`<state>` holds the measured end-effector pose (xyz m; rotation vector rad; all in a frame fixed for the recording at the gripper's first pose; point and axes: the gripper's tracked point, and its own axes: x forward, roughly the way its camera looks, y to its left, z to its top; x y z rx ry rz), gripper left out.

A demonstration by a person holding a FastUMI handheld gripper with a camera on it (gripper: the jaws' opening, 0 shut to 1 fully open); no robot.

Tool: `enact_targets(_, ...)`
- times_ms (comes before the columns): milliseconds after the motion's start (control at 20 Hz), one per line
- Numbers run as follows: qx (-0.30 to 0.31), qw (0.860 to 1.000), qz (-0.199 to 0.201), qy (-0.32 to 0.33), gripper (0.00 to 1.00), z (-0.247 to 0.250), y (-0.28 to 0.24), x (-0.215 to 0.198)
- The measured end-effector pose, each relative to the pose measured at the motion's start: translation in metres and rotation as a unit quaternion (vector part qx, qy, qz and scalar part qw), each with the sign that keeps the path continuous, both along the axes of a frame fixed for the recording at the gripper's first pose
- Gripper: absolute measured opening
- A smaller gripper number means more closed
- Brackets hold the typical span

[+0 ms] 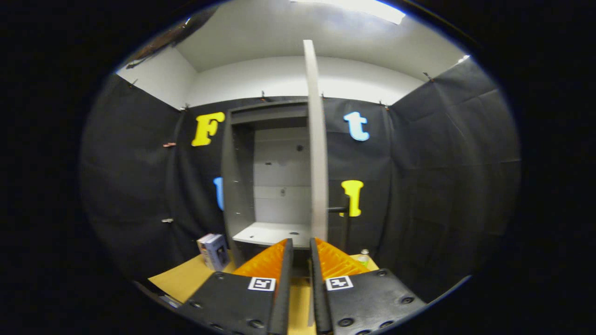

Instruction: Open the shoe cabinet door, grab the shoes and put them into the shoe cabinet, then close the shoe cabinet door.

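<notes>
Gripper [300, 249] fingers nearly pressed together, holding nothing, face the open shoe cabinet [270, 177], door [317, 139] edge-on at twelve o'clock; door step looks done, fetching shoes next

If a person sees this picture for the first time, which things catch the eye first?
First, the open cabinet door, seen edge-on, rising just ahead of the tool, whose fingers stand nearly closed with nothing between them. Beyond it the shoe cabinet stands open, and a small box sits beside its foot.

Grey shoe cabinet [260, 186] upright against the wall, door [318, 139] swung fully open edge-on (dark handle on its right face), shelves bare.
</notes>
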<state>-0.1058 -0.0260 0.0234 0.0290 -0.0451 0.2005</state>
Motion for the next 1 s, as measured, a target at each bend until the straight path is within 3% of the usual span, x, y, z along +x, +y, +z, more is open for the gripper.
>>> enact_targets(250,-0.002,0.993,0.049,0.105,0.98,-0.076,0.067,0.013)
enact_targets(550,0.008,0.959,0.049,0.278,0.99,-0.223,0.110,0.024)
enact_targets(750,-0.026,0.944,0.034,0.326,0.99,-0.312,0.127,0.040)
enact_targets(1000,-0.011,0.926,0.021,0.378,0.99,-0.414,0.151,0.058)
